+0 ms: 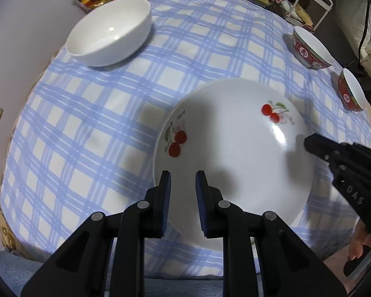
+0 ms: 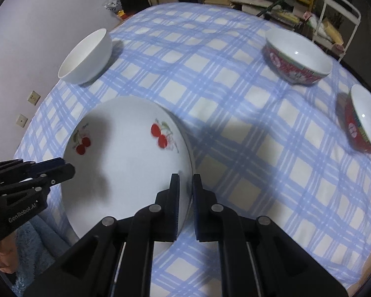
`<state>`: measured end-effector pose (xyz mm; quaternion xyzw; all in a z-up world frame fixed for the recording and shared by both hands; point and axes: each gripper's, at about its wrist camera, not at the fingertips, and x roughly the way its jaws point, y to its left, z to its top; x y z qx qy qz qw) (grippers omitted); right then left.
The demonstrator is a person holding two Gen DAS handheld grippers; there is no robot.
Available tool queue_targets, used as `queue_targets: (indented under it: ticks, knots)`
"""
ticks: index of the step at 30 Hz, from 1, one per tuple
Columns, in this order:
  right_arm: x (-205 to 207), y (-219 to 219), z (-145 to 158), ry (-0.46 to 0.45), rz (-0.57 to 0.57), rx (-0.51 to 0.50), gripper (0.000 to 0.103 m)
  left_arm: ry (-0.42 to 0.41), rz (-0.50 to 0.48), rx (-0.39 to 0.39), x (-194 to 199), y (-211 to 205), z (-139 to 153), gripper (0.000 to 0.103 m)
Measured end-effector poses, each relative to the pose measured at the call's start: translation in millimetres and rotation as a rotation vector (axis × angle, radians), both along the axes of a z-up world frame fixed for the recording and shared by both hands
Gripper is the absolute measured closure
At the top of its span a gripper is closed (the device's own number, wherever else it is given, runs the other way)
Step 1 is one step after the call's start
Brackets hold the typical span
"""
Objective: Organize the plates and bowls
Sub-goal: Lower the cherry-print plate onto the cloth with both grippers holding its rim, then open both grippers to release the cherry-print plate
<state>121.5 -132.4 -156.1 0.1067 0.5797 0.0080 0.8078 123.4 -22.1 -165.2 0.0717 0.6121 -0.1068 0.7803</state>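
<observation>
Gripping the cherry plate (image 2: 126, 173) by its right rim, the right gripper (image 2: 185, 185) is clamped; the left gripper (image 1: 183, 183) hovers slightly apart over its near edge.

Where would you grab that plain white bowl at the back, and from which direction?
By its rim, from above. The white bowl stands upright and open on the checked cloth, apart from other dishes; one finger goes inside the wall, one outside. Its rounded sides look too wide to span.
</observation>
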Motion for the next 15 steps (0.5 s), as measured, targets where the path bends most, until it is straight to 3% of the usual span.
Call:
queue_targets:
  ticks: [4, 15]
  knots:
    - [-0.7, 2.8, 12.0, -0.056, 0.017, 0.027, 0.092, -0.014, 0.007, 0.009, -2.1, 2.3, 1.8, 0.083]
    - [-0.3, 5.3, 10.6, -0.042, 0.019, -0.001, 0.09, -0.057, -0.011, 0.059, -2.2, -3.6, 5.5, 0.082]
